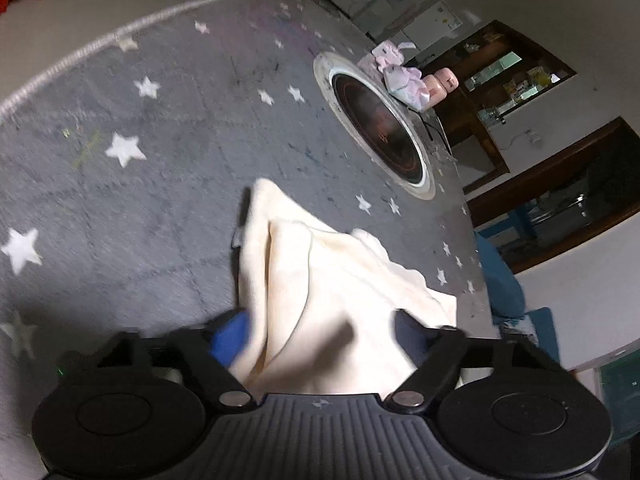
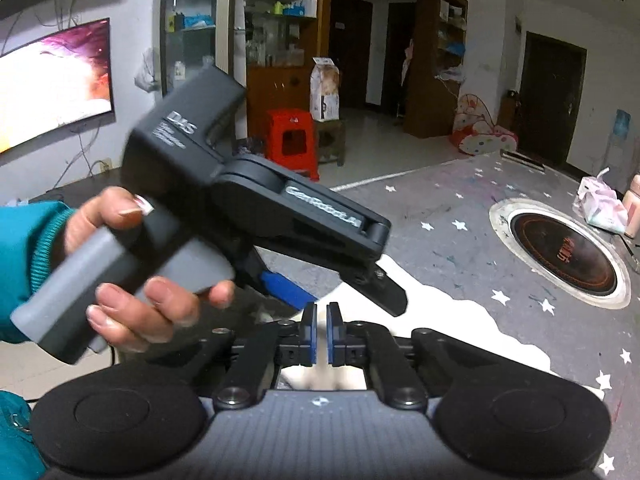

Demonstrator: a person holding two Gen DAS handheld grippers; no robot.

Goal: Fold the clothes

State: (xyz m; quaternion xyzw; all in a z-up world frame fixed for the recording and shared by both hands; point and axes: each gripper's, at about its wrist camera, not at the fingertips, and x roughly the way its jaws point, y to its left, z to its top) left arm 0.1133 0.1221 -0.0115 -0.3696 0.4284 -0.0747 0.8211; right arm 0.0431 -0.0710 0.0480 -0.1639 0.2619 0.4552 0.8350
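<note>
Right wrist view: I am seeing the right gripper (image 2: 321, 334) with its blue pads pressed together and nothing between them, hovering low centre over the cream cloth (image 2: 460, 316). Just above and left, a hand (image 2: 132, 276) in a teal sleeve is holding the left gripper (image 2: 336, 280). In the left wrist view its jaws are standing spread around a raised fold of that cloth (image 1: 332, 280); whether the pads are pressing it I cannot tell. Outward, the grey star-printed table cover (image 1: 120, 200) is lying flat, with a round inset hotplate (image 2: 564, 254) at right. Beyond, a red stool (image 2: 292, 140) is standing on the pale floor, wooden shelving behind.
</note>
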